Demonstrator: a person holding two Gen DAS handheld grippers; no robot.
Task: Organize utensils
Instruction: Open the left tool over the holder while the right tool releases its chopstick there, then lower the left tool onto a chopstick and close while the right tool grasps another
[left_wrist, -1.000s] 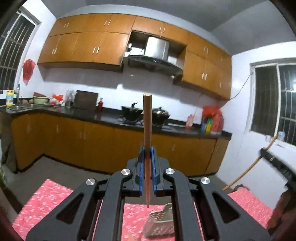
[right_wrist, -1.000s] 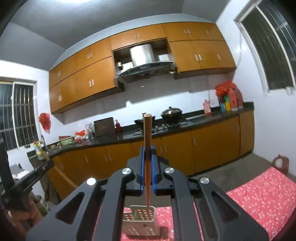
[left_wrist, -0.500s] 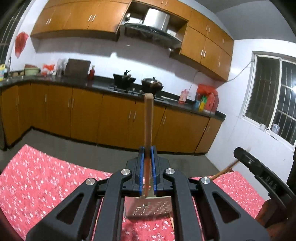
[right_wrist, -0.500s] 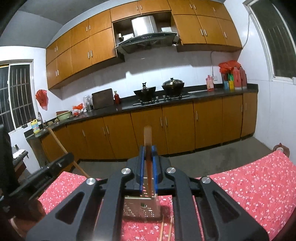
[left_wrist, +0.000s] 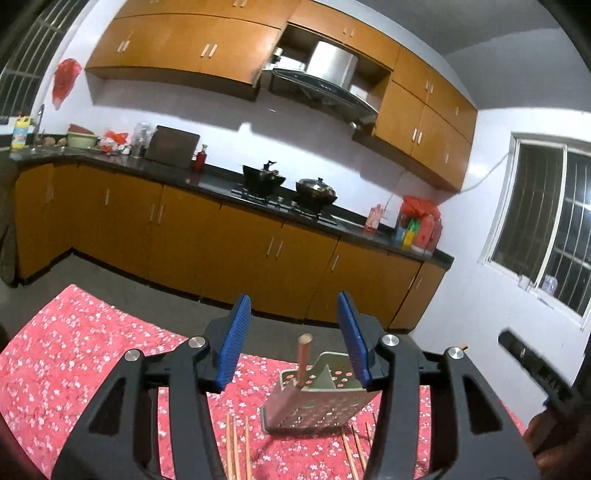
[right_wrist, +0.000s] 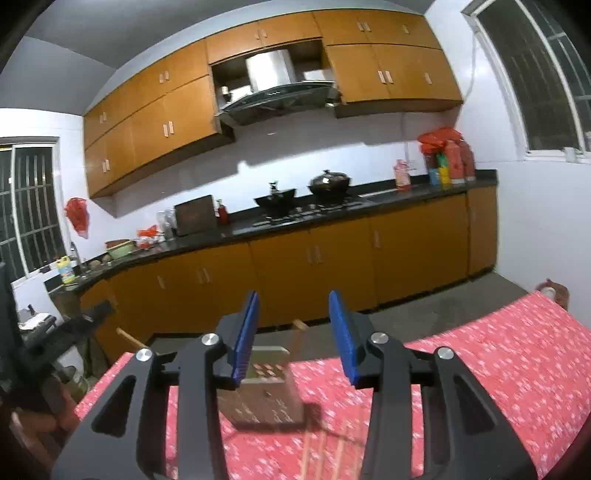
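A perforated metal utensil holder (left_wrist: 317, 398) stands on the red floral tablecloth (left_wrist: 74, 350). One wooden chopstick (left_wrist: 303, 358) stands in it, leaning. My left gripper (left_wrist: 293, 339) is open and empty just above and behind the holder. Several loose chopsticks (left_wrist: 236, 450) lie on the cloth beside the holder. In the right wrist view the holder (right_wrist: 266, 398) is blurred, with a chopstick (right_wrist: 297, 332) standing in it. My right gripper (right_wrist: 293, 332) is open and empty above it. Loose chopsticks (right_wrist: 325, 454) lie in front of the holder.
The table's far edge drops to a grey floor (left_wrist: 110, 273). Orange kitchen cabinets (left_wrist: 221, 251) with a dark counter, two pots (left_wrist: 317, 190) and a range hood line the far wall. The other gripper shows at the right edge (left_wrist: 535, 369) and at the left edge (right_wrist: 55, 332).
Both grippers have opened and let go of their chopsticks, which now stand in the holder. Both grippers have tilted and drawn back a little.
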